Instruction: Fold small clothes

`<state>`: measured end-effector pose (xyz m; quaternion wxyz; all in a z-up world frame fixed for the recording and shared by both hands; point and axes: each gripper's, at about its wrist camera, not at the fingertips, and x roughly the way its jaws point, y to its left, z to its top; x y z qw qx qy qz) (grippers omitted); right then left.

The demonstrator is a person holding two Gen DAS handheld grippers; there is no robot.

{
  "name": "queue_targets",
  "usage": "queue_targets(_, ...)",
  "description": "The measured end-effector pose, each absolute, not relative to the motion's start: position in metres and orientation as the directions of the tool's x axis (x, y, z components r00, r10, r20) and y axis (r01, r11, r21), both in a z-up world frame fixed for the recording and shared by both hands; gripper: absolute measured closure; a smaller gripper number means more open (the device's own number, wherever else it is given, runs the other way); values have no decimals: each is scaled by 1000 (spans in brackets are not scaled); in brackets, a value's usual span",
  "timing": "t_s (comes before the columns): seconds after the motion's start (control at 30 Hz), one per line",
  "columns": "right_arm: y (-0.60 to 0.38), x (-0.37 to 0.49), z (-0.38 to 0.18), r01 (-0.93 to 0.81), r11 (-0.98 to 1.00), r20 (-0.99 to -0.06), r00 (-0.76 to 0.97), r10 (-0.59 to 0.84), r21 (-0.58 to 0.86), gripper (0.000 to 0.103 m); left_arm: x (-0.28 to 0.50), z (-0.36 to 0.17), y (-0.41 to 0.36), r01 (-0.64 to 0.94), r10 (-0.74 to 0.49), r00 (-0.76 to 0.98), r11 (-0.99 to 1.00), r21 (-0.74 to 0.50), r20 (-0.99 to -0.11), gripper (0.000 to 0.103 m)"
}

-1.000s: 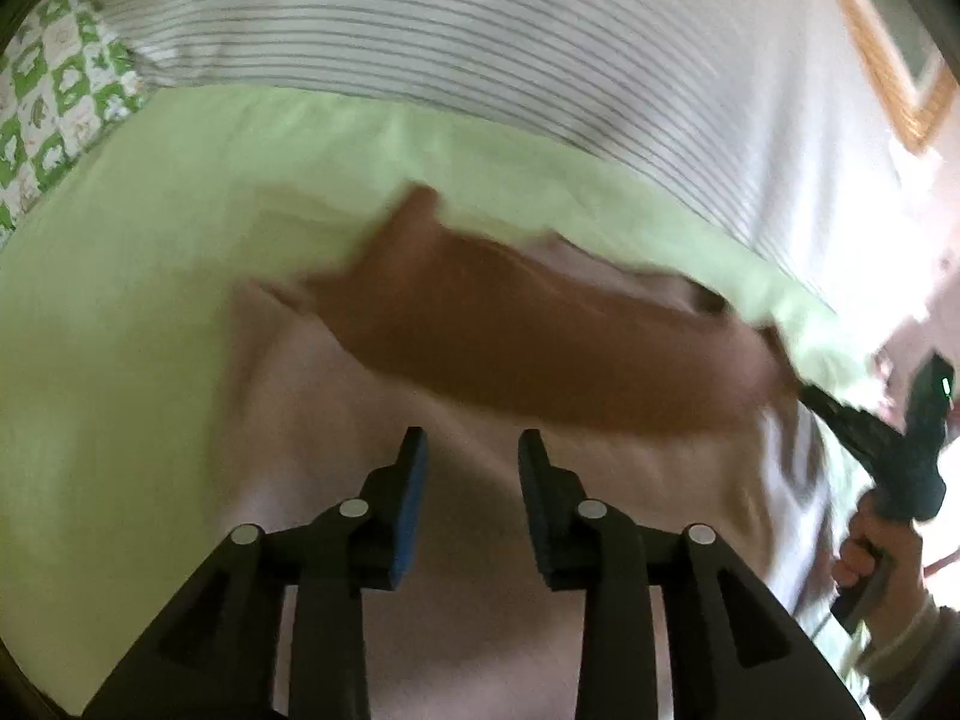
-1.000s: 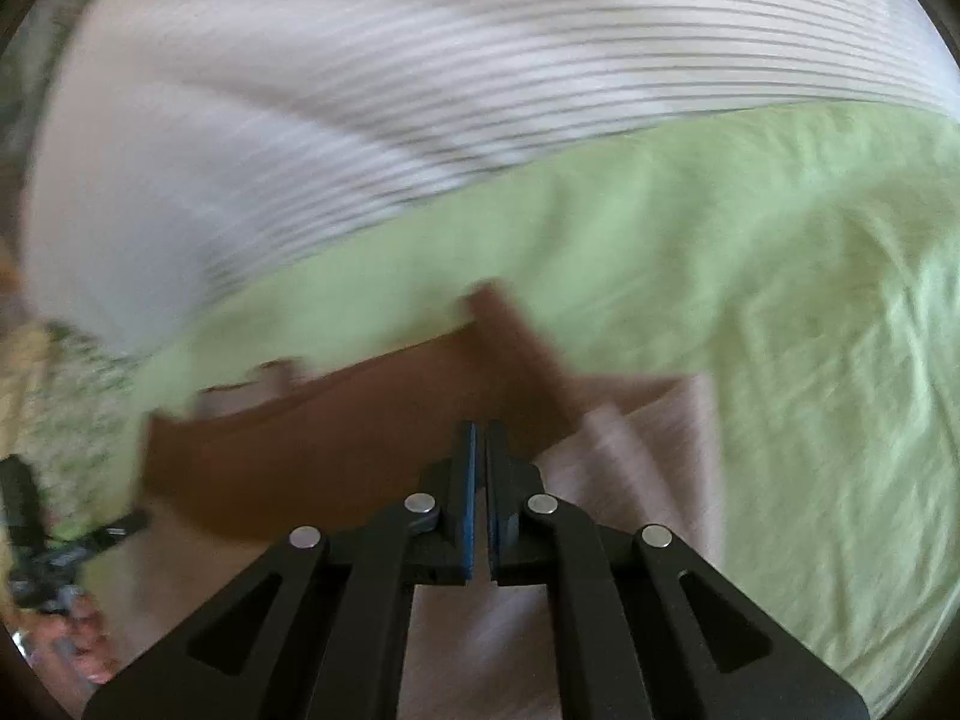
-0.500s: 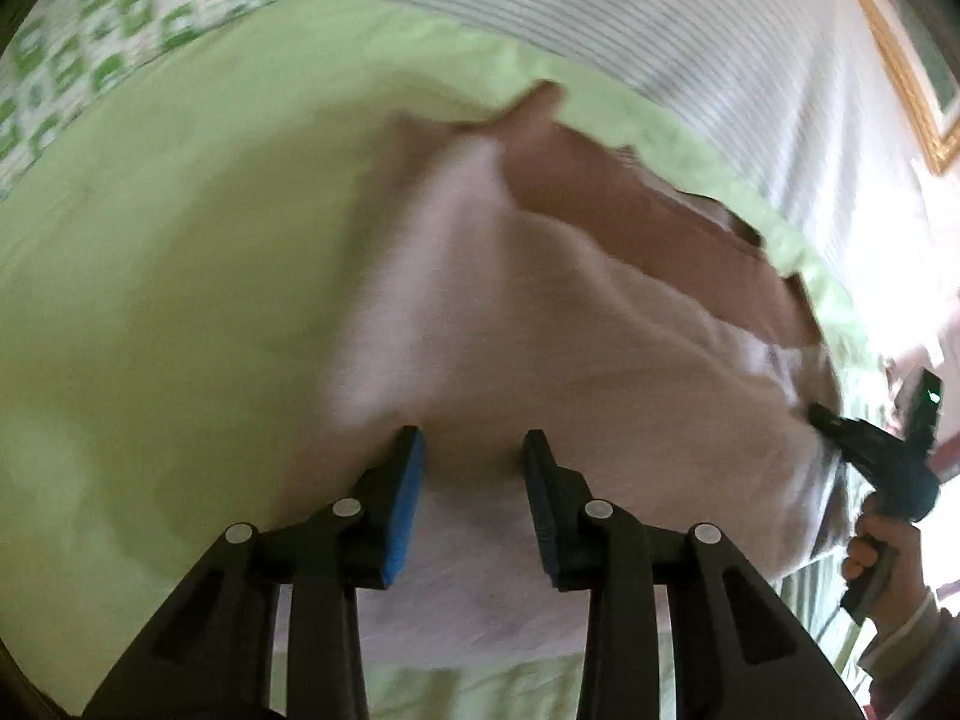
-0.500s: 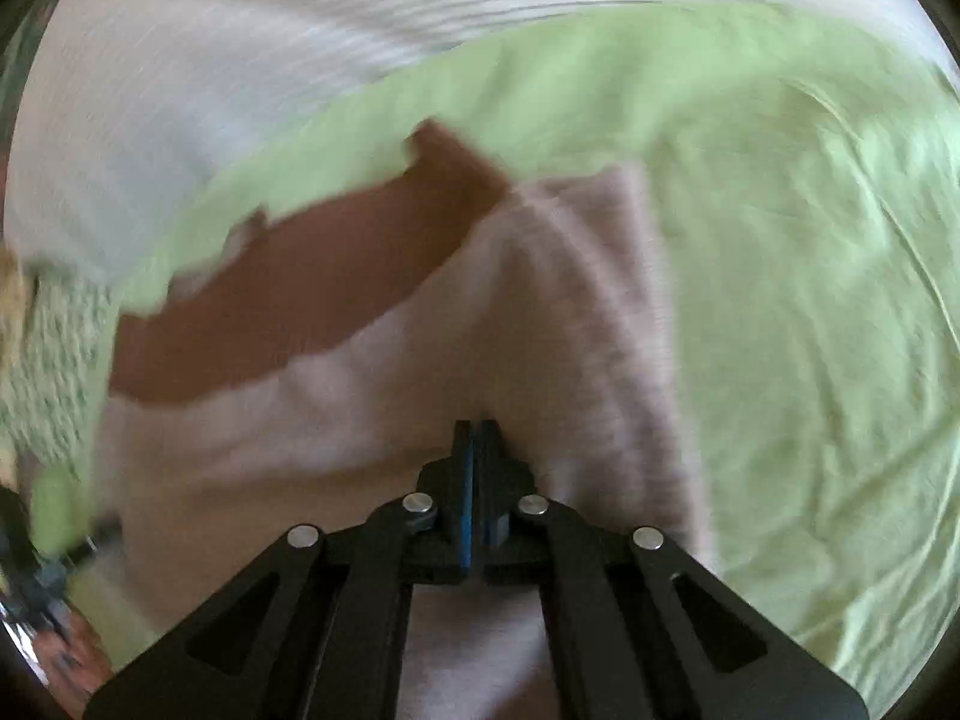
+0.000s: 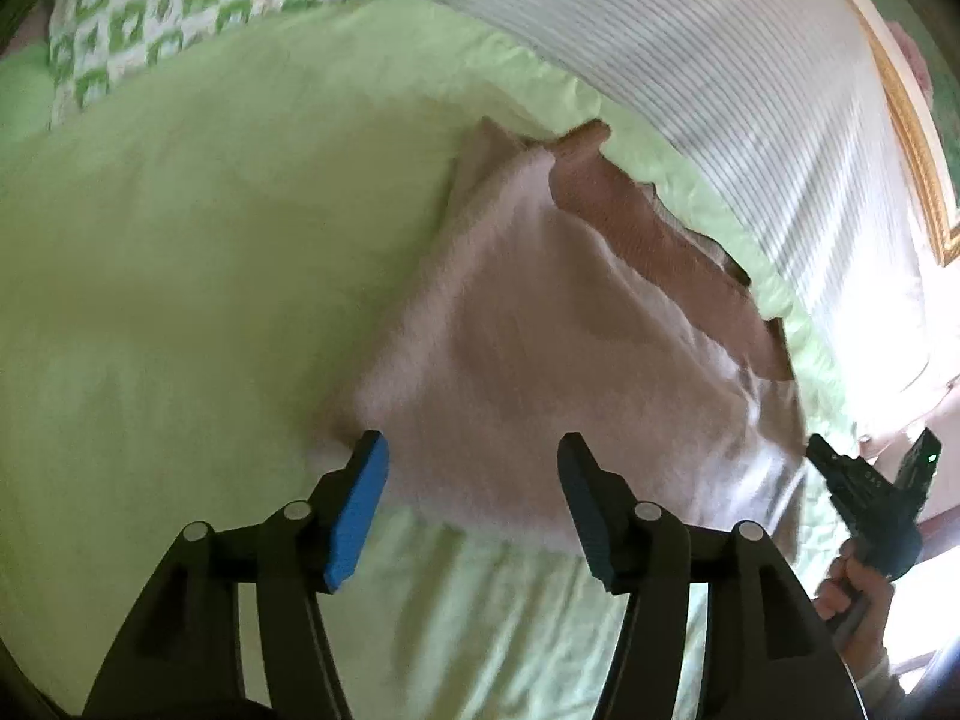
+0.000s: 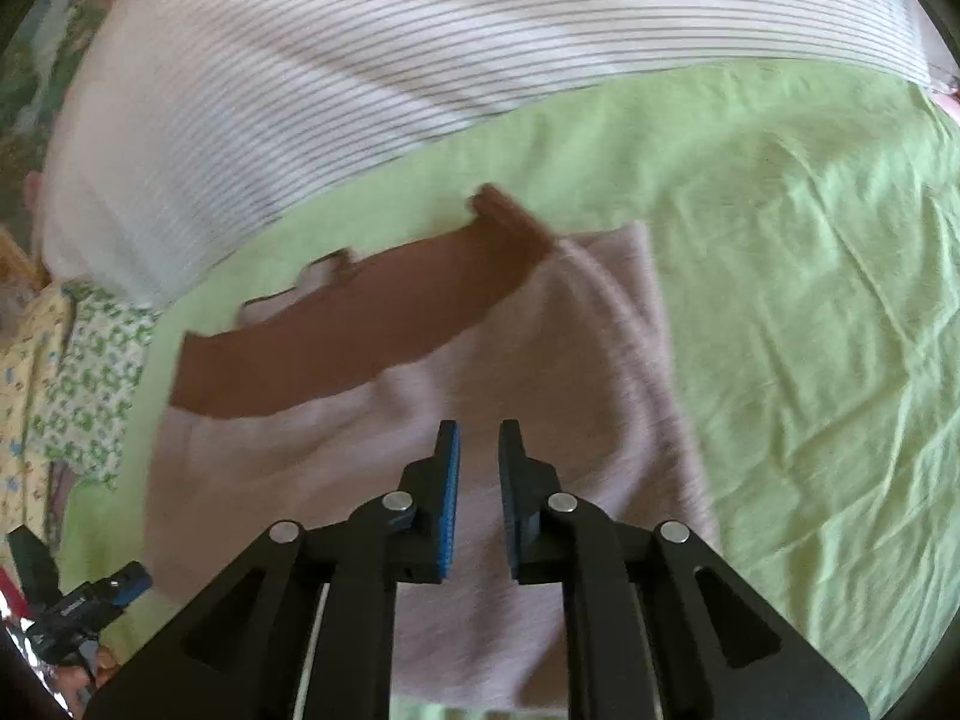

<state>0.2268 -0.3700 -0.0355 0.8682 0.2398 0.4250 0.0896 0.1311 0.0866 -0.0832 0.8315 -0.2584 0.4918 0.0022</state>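
Left gripper [image 5: 471, 474] spread wide, blue pad [image 5: 355, 516] on one finger facing inward, nothing between the fingers. Right gripper [image 6: 479, 450] parted by a narrow gap, empty. In the left wrist view, right hand [image 5: 855, 591] wrapped around its gripper's handle.

**Soft cloth against matt black plastic**

The pink garment [image 5: 540, 360] looks like soft, slightly fuzzy matt cloth, with a smoother brown band [image 6: 360, 330] of fabric along one edge. Beneath it the green bedsheet [image 6: 810, 300] is thin, matt woven cloth, creased all over. The striped pillow [image 6: 360, 60] appears as smooth cotton-like fabric. The left gripper [image 5: 471, 480] and the right gripper [image 6: 479, 462] are matt black plastic with silvery metal pivot pins and blue pads [image 5: 357, 516] of rubbery look.
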Motion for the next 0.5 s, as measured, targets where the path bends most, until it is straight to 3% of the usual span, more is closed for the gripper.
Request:
queue_targets(0.13,-332,223,-26,-61,860,-679,587,441,506,82,119,-95,74,-284,-301,478,836,-470,-825,43)
queue_targets(0.5,-229,269,-31,-336,808,-687,426,589,484,81,120,-122,60,-379,-307,416,797,-470,-856,39)
